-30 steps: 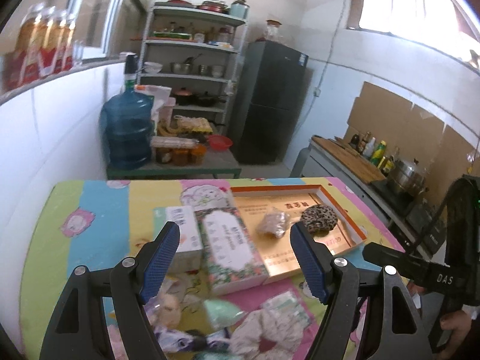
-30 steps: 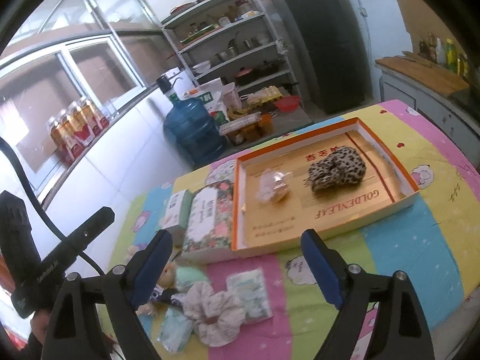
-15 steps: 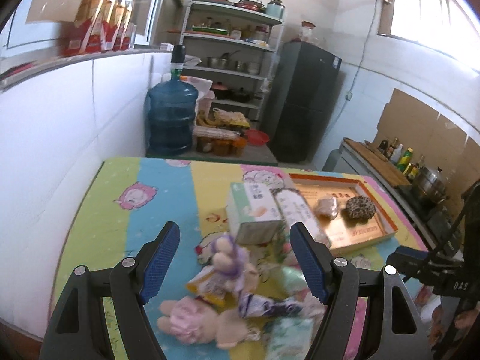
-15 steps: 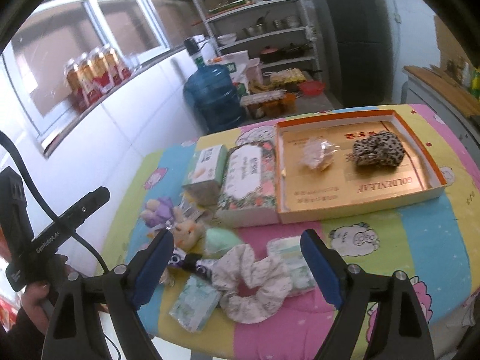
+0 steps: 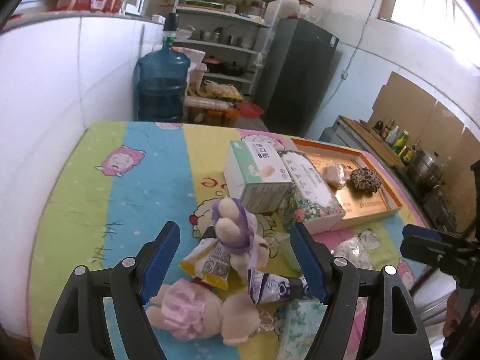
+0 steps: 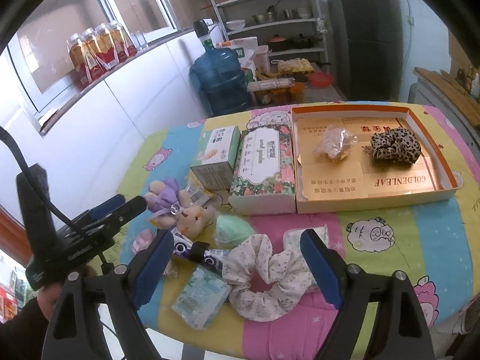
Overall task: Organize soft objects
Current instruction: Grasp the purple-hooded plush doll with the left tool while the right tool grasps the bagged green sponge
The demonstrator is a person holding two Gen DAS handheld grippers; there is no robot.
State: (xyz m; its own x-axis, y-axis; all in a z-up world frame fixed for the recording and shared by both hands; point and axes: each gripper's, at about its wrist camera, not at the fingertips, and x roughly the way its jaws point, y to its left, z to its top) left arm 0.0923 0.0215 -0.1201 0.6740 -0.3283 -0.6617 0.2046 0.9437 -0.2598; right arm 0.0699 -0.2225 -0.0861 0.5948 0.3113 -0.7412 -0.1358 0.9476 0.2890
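Closing around the plush doll [image 5: 237, 234] beside the orange tray [image 5: 393, 192], left tool [image 5: 240, 258] grips nothing yet — right tool [image 6: 240, 258] gapes empty; next, pinch.

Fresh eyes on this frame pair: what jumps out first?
The orange-rimmed box at the table's far right, already holding a leopard scrunchie and a crinkly plastic packet. Nearer, loose soft things crowd the front edge: a white floral scrunchie between the open right gripper's fingers, and plush toys under the left gripper, whose jaws are closing.

Leopard-spotted scrunchie [image 6: 394, 147], white floral scrunchie [image 6: 265, 273], orange-rimmed box [image 6: 354, 108]
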